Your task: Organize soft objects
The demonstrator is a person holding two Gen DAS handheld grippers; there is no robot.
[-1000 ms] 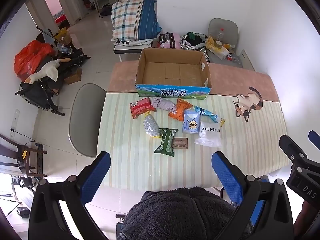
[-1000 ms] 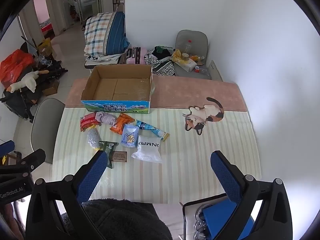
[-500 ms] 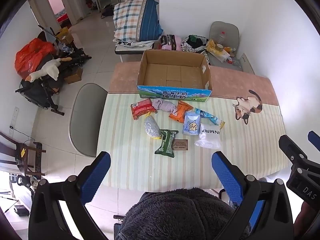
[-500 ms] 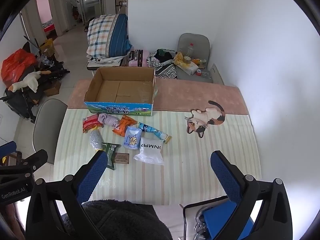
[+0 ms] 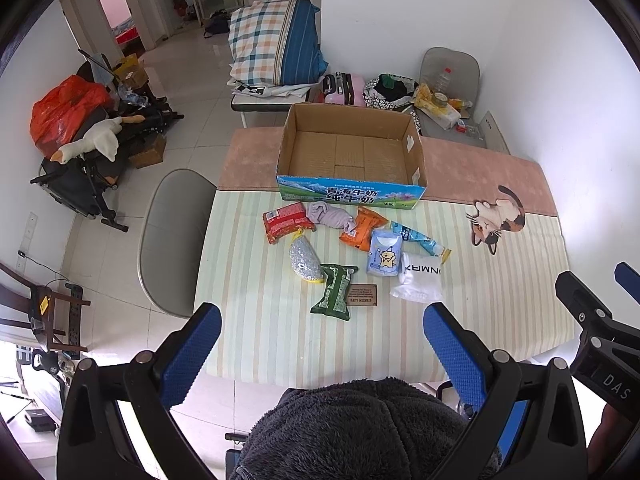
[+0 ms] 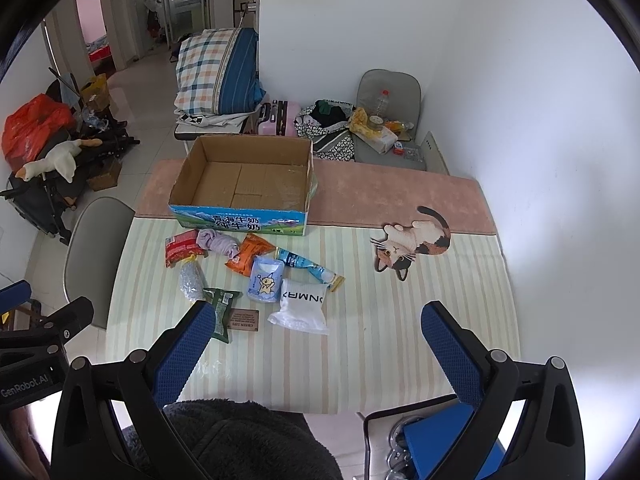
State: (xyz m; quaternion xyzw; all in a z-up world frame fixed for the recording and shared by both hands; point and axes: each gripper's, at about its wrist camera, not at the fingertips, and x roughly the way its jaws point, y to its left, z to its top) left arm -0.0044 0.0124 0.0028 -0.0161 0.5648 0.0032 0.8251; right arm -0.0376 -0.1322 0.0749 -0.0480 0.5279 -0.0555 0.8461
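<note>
I am holding the left gripper [image 5: 322,344] with its blue-padded fingers [image 5: 191,356] spread wide, nothing between them. I am holding the right gripper [image 6: 316,344] likewise, fingers [image 6: 451,354] parted and gripping nothing, both raised level side by side.

We've got bare table [image 5: 260,344] along the near edge, and lots on the right by the cat print [image 6: 412,242]. The clutter of packets sits mid-left: green pack [image 5: 334,292], white bag [image 6: 301,307], blue pouch [image 5: 384,254], all nearly touching. Behind them the cardboard box [image 5: 352,196] walls off the far side, top open. Grey chair [image 5: 172,240] hugs the left edge.
</note>
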